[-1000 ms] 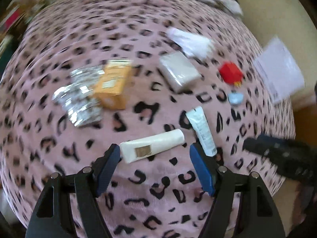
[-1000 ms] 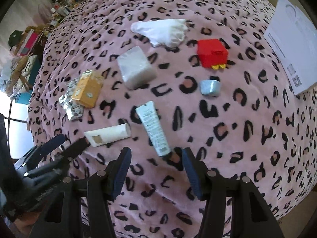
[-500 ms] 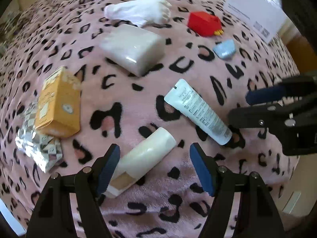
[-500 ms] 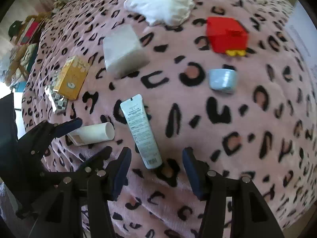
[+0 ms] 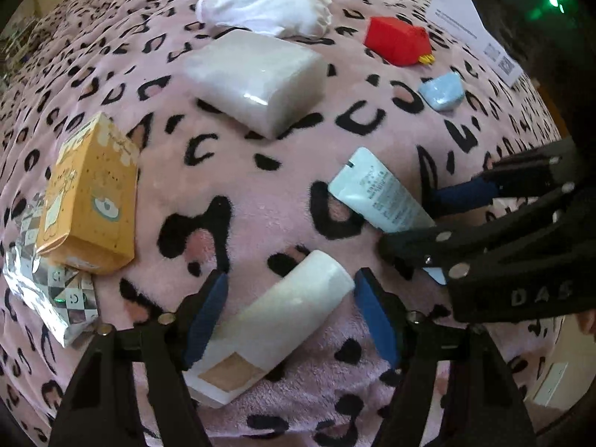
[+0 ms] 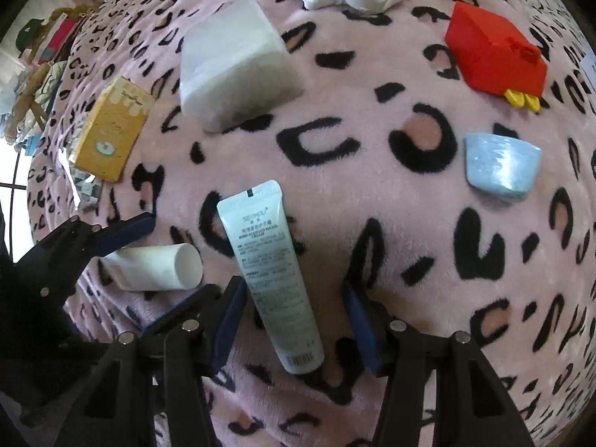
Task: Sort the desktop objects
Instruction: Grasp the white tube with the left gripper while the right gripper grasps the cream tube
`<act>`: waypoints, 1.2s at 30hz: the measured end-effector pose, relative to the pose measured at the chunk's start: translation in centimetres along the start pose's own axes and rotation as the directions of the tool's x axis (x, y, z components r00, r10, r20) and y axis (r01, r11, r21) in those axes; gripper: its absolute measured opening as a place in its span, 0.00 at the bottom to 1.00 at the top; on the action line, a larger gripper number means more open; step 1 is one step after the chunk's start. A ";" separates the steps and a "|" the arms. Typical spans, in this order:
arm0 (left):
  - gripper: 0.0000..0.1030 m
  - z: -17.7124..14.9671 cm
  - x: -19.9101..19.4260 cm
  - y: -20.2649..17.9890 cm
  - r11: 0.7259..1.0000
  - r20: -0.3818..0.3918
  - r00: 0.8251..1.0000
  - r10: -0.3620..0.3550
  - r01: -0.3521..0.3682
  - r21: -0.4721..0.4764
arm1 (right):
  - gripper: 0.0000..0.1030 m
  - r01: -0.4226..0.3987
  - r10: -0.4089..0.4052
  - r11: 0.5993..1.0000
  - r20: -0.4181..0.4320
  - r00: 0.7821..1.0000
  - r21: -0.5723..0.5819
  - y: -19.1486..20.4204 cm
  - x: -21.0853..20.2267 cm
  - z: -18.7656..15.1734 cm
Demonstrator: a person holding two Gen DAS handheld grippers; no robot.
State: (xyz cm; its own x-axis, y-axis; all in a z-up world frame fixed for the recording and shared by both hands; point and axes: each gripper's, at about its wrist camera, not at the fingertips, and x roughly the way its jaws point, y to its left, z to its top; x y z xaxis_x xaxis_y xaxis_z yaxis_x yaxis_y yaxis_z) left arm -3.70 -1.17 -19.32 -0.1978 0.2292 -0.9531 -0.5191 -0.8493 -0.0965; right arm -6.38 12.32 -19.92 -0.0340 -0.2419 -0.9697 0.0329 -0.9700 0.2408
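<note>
A cream-white tube (image 5: 275,320) lies on the pink leopard-print blanket (image 5: 231,193), between the open jaws of my left gripper (image 5: 288,316). It also shows in the right wrist view (image 6: 156,266). A pale green hand-cream tube (image 6: 270,272) lies between the open jaws of my right gripper (image 6: 294,326); it also shows in the left wrist view (image 5: 376,193). Neither tube is gripped. The two grippers are side by side, left of each other's view.
On the blanket lie an orange box (image 5: 89,193) on silver foil packets (image 5: 48,290), a grey-white tissue pack (image 5: 257,74), a white glove (image 5: 268,7), a red box (image 6: 491,56), a light blue cup (image 6: 501,169) and a white paper sheet (image 5: 469,18).
Both grippers have come down and forward toward the blanket. Each now has its tube between its open jaws. The objects have not moved.
</note>
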 end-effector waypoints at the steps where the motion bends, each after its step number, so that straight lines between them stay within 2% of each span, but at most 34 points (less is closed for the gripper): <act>1: 0.63 -0.1 0.0 0.3 1.000 0.001 1.000 -0.008 0.008 -0.023 | 0.53 0.004 -0.004 1.000 0.004 1.000 -0.001 0.1 0.1 -0.1; 3: 0.57 -0.2 -0.1 0.7 0.999 -0.002 1.000 -0.004 0.004 -0.049 | 0.52 0.017 -0.017 1.000 0.017 1.000 -0.001 0.3 0.0 -0.3; 5: 0.48 -0.3 -0.2 0.9 0.998 -0.003 1.000 0.008 -0.009 -0.065 | 0.46 0.033 -0.033 0.999 0.029 0.999 0.002 0.5 -0.1 -0.5; 6: 0.45 -0.3 -0.3 1.0 0.997 -0.002 1.000 0.017 -0.017 -0.069 | 0.34 0.045 -0.045 0.999 0.032 0.998 0.009 0.5 -0.1 -0.6; 7: 0.39 -0.4 -0.4 1.1 0.997 -0.002 1.000 0.026 -0.026 -0.073 | 0.29 0.056 -0.057 0.998 0.035 0.998 0.015 0.5 -0.2 -0.7; 10: 0.30 -0.8 -0.8 1.7 0.994 -0.001 0.999 0.033 -0.033 -0.100 | 0.28 0.045 -0.047 0.998 0.042 0.998 0.047 0.3 -0.4 -0.8; 17: 0.29 -1.6 -1.4 2.4 0.985 -0.002 1.000 0.010 -0.010 -0.171 | 0.28 0.029 -0.034 0.995 0.051 0.998 0.097 0.6 -1.0 -1.2; 24: 0.28 -2.7 -2.5 4.6 0.930 0.025 0.998 -0.063 0.068 -0.360 | 0.28 0.006 -0.015 0.991 0.067 0.998 0.137 0.9 -2.1 -1.9; 36: 0.28 -3.7 -4.4 4.8 0.899 0.040 0.998 -0.038 0.051 -0.435 | 0.25 -0.020 0.006 0.986 0.083 0.996 0.164 0.7 -3.3 -3.7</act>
State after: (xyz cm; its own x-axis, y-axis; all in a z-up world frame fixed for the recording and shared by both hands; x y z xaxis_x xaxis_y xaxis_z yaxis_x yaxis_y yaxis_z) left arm -2.26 -7.97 -16.60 -0.2116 0.2799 -0.9364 -0.1145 -0.9586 -0.2607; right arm -2.51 12.57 -16.73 -0.1171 -0.2487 -0.9615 -0.1303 -0.9559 0.2632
